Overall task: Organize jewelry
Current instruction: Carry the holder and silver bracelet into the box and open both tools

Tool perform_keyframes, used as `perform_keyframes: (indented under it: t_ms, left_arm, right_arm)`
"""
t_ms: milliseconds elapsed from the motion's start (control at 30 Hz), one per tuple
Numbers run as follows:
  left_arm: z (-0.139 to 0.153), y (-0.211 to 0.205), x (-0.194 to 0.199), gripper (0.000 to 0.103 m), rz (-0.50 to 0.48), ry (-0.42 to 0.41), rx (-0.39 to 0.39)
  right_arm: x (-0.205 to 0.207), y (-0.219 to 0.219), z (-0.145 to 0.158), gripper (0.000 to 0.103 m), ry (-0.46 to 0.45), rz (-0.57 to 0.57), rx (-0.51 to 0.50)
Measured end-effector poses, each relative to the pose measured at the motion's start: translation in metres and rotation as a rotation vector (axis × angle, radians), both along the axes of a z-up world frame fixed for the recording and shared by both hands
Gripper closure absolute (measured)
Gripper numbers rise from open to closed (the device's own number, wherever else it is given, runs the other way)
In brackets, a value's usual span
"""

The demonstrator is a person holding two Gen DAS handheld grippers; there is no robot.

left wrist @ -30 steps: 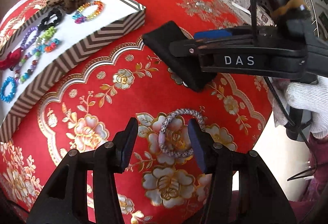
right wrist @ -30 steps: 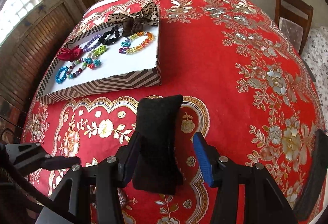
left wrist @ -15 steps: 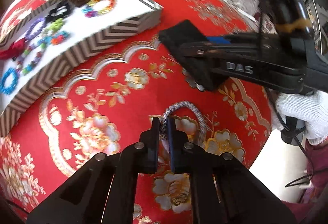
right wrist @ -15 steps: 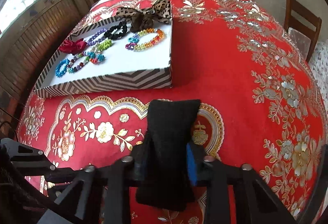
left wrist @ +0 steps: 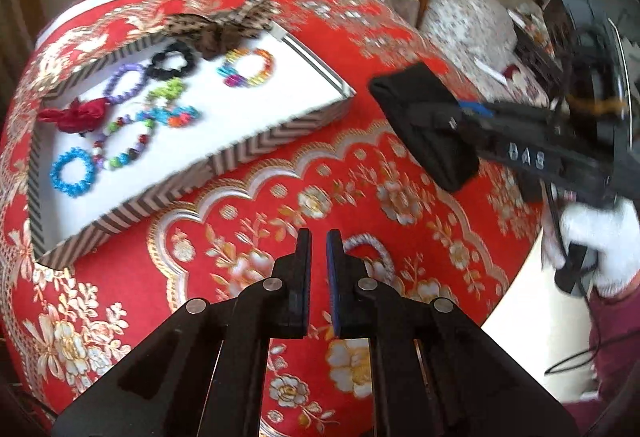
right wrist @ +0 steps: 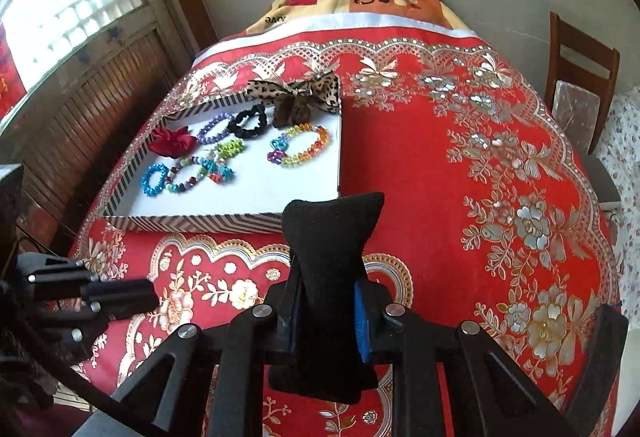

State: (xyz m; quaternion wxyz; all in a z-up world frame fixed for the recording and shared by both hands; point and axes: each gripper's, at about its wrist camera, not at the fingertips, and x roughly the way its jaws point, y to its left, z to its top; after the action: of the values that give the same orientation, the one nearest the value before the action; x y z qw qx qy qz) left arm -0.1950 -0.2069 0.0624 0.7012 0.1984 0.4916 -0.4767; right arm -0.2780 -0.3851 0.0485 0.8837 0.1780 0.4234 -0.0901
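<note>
A silver braided bracelet point(left wrist: 370, 241) loops out to the right of my left gripper point(left wrist: 319, 239). Its cord runs in behind the blue-padded finger and it has come up off the red flowered cloth with the fingers. That gripper is pinched on it, its jaws opening a little. My right gripper point(right wrist: 326, 277) is shut on a black velvet cushion point(right wrist: 332, 229) and holds it above the cloth. In the left wrist view the cushion point(left wrist: 412, 105) hangs to the right of the striped tray point(left wrist: 240, 157) in the right gripper point(left wrist: 460, 115).
The tray point(right wrist: 200, 221) has a white floor and holds several bead bracelets, scrunchies and a leopard bow point(right wrist: 296, 93). A white-gloved hand point(left wrist: 600, 237) grips the right tool near the table's right edge. A wooden chair point(right wrist: 580, 61) stands behind. The left gripper's fingers point(right wrist: 120, 299) reach in low left.
Both grippers went from open to shut, the left on the bracelet's strand, the right on the cushion. Both then rose, and the cushion lifted off the cloth.
</note>
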Motion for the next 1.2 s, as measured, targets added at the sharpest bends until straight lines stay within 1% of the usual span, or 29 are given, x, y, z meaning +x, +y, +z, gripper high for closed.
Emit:
perform_keyframes:
  t_ms: [33,100,167,233,267,300,333,367,400,433,533,667,800,867,967,1033,1200]
  left_arm:
    - [-0.003,-0.005,-0.004,0.083,-0.020,0.001,0.016]
    - [-0.016,-0.011,-0.013,0.071,-0.049,0.004,0.052]
    - [-0.029,-0.017,-0.018,0.071,-0.064,0.018,0.080]
    - [-0.042,-0.023,-0.020,0.071,-0.067,0.014,0.115]
    - [-0.047,-0.026,-0.020,0.071,-0.068,0.004,0.132]
    - [-0.047,-0.027,-0.021,0.074,-0.067,-0.008,0.131]
    - [-0.047,-0.028,-0.022,0.087,-0.068,-0.020,0.131]
    - [-0.048,-0.030,-0.022,0.092,-0.074,-0.024,0.144]
    - [-0.048,-0.031,-0.021,0.095,-0.075,-0.029,0.142]
    - [-0.048,-0.031,-0.020,0.097,-0.074,-0.022,0.142]
    - [-0.043,-0.025,-0.013,0.097,-0.051,0.022,0.120]
    - [-0.023,-0.013,-0.004,0.097,-0.007,0.034,0.067]
    - [0.003,0.000,0.005,0.097,0.047,0.007,0.015]
    - [0.014,0.004,0.016,0.097,0.086,-0.019,0.000]
    - [0.026,0.010,0.029,0.097,0.136,-0.059,-0.011]
    - [0.033,0.013,0.041,0.097,0.177,-0.091,-0.004]
    - [0.043,0.023,0.069,0.097,0.261,-0.131,-0.011]
  right_arm:
    - [0.000,0.000,0.000,0.083,0.002,0.002,0.002]
    - [-0.002,0.000,-0.003,0.083,0.005,0.002,0.010]
    - [-0.003,0.000,-0.005,0.083,0.008,-0.001,0.023]
    - [-0.007,-0.001,-0.008,0.083,0.011,-0.007,0.033]
    - [-0.008,-0.002,-0.010,0.083,0.014,-0.010,0.036]
    - [-0.009,-0.002,-0.010,0.083,0.014,-0.014,0.038]
    - [-0.011,-0.003,-0.010,0.083,0.013,-0.018,0.042]
    - [-0.013,-0.004,-0.010,0.083,0.011,-0.023,0.046]
    - [-0.013,-0.005,-0.010,0.083,0.009,-0.026,0.048]
    - [-0.014,-0.006,-0.010,0.083,0.006,-0.029,0.050]
    - [-0.015,-0.007,-0.006,0.083,-0.007,-0.036,0.051]
    - [-0.013,-0.008,0.002,0.083,-0.025,-0.033,0.049]
    - [-0.007,-0.006,0.014,0.083,-0.046,-0.016,0.040]
    - [-0.002,-0.005,0.020,0.083,-0.056,-0.003,0.033]
    - [0.007,0.000,0.028,0.083,-0.070,0.019,0.021]
    - [0.013,0.003,0.033,0.083,-0.075,0.034,0.014]
    - [0.035,0.006,0.043,0.083,-0.090,0.071,0.008]
